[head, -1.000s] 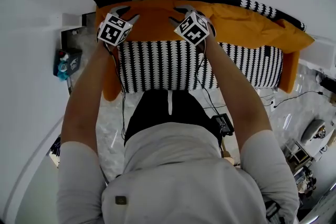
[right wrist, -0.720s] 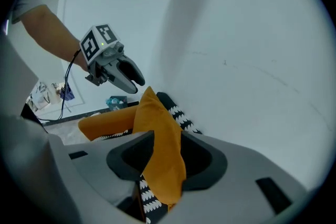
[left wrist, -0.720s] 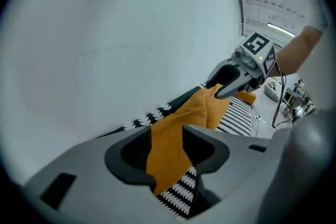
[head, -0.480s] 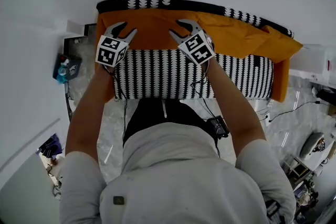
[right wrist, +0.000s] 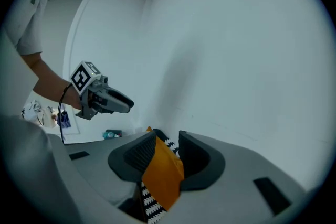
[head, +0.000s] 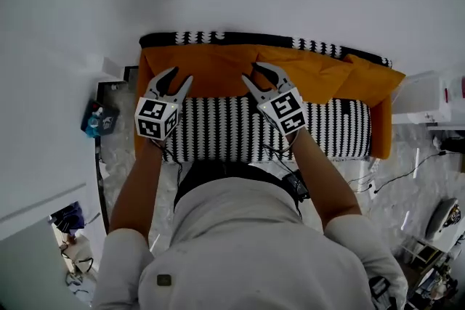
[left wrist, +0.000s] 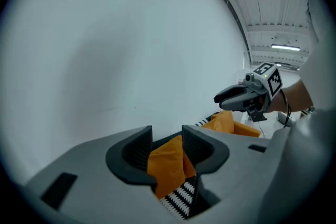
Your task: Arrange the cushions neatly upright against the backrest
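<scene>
A black-and-white patterned sofa [head: 218,131] stands against the white wall. Orange cushions lean along its backrest [head: 218,38]. The leftmost orange cushion [head: 218,65] stands upright, and both grippers hold it near its lower edge. My left gripper [head: 176,76] has orange fabric filling the gap between its pads [left wrist: 140,152]. My right gripper [head: 253,72] is closing, and the cushion's edge [right wrist: 163,176] sits between its pads. Each gripper shows in the other's view: the right gripper [left wrist: 236,97] and the left gripper [right wrist: 118,102]. More orange cushions [head: 320,76] lie further right.
A low side table with blue items [head: 94,116] stands left of the sofa. A white cabinet [head: 429,94] is at the right. Cables [head: 392,170] trail over the pale floor. The person's body fills the bottom of the head view.
Both grippers have drawn back from the top of the backrest to the cushion's lower part. The sofa sits lower in the head view than before.
</scene>
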A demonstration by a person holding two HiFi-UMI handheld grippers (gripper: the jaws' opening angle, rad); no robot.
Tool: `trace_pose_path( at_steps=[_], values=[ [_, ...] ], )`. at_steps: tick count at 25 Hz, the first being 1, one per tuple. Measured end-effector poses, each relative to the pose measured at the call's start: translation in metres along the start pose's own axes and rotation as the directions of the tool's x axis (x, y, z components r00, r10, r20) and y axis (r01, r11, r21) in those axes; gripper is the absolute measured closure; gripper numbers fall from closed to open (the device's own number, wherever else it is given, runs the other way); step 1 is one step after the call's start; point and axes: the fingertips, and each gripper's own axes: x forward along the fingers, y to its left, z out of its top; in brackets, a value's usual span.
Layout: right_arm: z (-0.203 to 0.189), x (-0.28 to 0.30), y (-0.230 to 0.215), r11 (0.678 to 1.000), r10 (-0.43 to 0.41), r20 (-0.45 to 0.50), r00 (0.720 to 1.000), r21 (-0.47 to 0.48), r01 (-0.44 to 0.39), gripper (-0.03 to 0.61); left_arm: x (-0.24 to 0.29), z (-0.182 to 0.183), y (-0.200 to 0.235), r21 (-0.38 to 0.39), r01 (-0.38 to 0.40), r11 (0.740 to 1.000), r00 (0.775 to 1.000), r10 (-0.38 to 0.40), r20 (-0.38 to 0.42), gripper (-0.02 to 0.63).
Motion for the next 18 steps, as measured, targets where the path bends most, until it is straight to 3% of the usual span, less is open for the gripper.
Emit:
trace_pose_path(
  at_steps=[5, 10, 18],
  values=[
    [0.033, -0.057, -0.001, 0.999, -0.036, 0.117, 0.992, 0.023, 0.034, 0.468, -0.027, 0.039, -0.041, -0.019, -0.014, 1.0, 0.995, 0.015, 0.096, 0.454],
    [0.048, -0.099, -0.006, 0.998, -0.069, 0.192, 0.979, 0.023, 0.066, 0.508, -0.048, 0.069, -0.076, 0.002, -0.038, 0.999, 0.985, 0.037, 0.167, 0.533],
    [0.06, -0.141, -0.007, 0.997, -0.074, 0.251, 0.965, 0.034, 0.068, 0.546, -0.067, 0.085, -0.112, 0.008, -0.043, 0.999, 0.981, 0.041, 0.187, 0.603]
  ],
)
